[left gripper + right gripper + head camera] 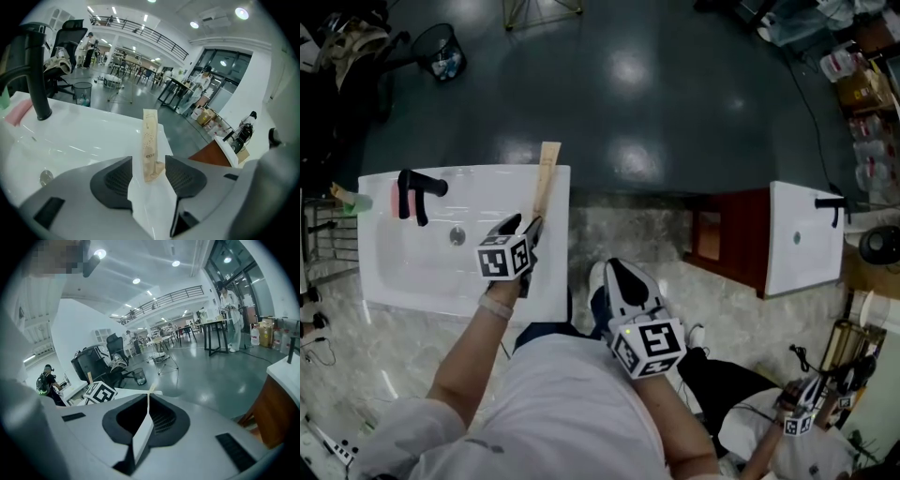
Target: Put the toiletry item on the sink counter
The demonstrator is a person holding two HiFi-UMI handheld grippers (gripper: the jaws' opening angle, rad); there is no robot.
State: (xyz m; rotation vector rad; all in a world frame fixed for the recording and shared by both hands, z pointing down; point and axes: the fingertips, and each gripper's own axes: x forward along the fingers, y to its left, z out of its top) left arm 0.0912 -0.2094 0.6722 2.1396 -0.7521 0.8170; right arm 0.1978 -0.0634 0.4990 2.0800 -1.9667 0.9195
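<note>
Print on the toiletry packet [149, 140] is illegible.

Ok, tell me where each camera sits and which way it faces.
Head view: on the person's head, steeply down at the sink; arms, left tool, right tool show.
Left gripper view: on the left tool, along its open jaws at the packet and faucet.
Right gripper view: on the right tool, over its shut jaws across the room; left tool's cube shows.
Shared: head and left views both show the packet on the sink.
</note>
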